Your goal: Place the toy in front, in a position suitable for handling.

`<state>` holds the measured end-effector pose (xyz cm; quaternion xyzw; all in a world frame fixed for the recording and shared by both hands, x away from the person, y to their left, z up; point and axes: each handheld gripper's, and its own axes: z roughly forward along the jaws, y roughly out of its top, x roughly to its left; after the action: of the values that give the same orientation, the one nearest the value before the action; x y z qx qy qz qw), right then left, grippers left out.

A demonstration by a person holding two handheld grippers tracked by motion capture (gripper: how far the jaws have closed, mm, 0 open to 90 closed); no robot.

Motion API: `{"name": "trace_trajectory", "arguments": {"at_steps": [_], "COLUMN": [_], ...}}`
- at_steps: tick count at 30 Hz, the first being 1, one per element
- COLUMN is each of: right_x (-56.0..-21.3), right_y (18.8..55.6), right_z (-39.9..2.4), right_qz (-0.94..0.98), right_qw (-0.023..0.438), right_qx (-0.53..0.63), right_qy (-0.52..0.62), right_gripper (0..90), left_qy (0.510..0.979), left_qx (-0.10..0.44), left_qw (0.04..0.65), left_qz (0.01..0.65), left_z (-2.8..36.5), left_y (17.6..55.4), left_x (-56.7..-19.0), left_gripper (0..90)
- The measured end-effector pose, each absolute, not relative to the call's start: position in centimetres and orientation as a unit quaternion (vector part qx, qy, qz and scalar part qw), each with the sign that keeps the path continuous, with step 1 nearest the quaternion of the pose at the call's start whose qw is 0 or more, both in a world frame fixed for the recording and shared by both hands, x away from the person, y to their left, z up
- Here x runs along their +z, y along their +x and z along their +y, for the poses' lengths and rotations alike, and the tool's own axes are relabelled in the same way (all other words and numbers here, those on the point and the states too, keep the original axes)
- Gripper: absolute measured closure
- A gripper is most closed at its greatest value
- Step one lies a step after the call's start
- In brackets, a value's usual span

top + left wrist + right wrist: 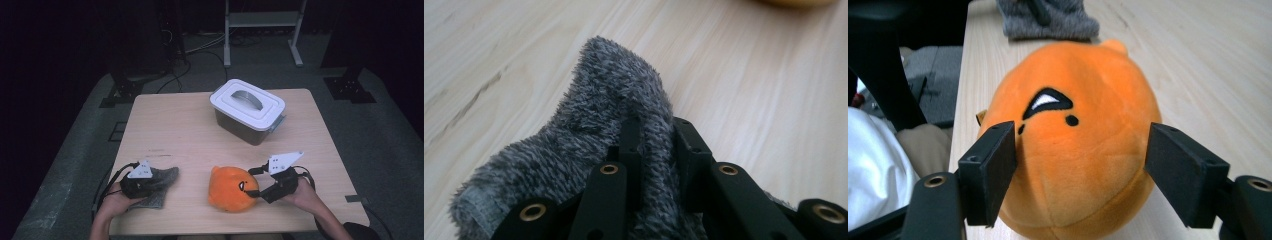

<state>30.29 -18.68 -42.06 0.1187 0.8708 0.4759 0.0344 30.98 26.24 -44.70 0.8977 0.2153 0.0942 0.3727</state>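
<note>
Your left gripper [656,150] pinches a raised fold of the fuzzy grey cloth [589,130] at the near left table [200,135] edge, while your right gripper [1080,165] stands spread, its flat pads flanking the round orange plush toy [1073,145] beside it.

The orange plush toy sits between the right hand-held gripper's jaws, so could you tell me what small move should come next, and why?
Probably close the right hand-held gripper on the orange plush toy: its jaws flank the toy but appear not yet to squeeze it, while the left hand-held gripper already pinches the grey fuzzy cloth.
</note>
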Motion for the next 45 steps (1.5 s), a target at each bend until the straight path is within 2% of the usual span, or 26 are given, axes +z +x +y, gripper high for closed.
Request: {"name": "trace_trajectory", "arguments": {"at_steps": [6,13,22,32,37,45], "right_x": [-42.1,-42.4,-42.7,-42.9,-43.0,-43.4], "right_y": [30.3,30.7,30.9,31.1,31.3,31.8], "right_z": [-18.6,-18.5,-18.4,-18.4,-18.5,-18.7], "right_qz": [0.872,0.871,0.867,0.866,0.870,0.868], "right_qw": [0.036,0.030,0.029,0.029,0.032,0.031], "right_qx": [0.473,0.474,0.479,0.479,0.472,0.474], "right_qy": [0.119,0.124,0.135,0.139,0.140,0.142], "right_gripper": [32.4,34.6,34.7,34.8,36.6,38.5], "left_qy": [0.870,0.852,0.854,0.859,0.870,0.883], "left_qx": [0.074,0.057,0.038,0.021,0.031,0.038], "left_qw": [0.448,0.504,0.516,0.510,0.492,0.464], "left_qz": [0.193,0.129,0.052,0.030,0.030,0.053], "left_z": [25.3,21.4,15.3,11.3,10.8,13.1], "left_y": [30.6,30.1,29.8,30.4,30.1,30.1], "left_x": [-43.2,-41.5,-39.6,-39.8,-40.8,-41.5], "left_gripper": [77.1,77.1,77.0,76.7,76.3,76.1]}}
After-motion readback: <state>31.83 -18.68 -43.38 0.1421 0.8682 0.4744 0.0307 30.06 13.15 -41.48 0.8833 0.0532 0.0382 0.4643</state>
